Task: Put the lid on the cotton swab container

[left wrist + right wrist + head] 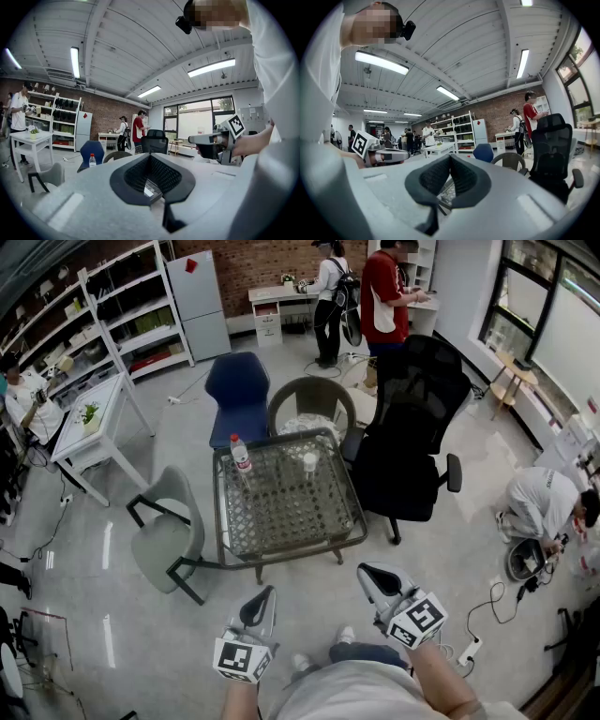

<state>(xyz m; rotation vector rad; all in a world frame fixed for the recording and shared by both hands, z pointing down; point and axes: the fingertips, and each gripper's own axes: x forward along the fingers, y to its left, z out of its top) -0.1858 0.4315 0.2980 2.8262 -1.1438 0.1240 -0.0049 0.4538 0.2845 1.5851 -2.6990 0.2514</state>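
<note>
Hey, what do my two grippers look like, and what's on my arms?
The left gripper and right gripper have pale grey shells with black, ribbed jaw pads. Each carries a white cube printed with black square markers. No cables show. The forearms are bare; the top is white.

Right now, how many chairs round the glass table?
4. Blue chair at the table's far left corner, wicker chair behind its far side, black office chair on the right, grey chair on the left. None looks hidden.
</note>
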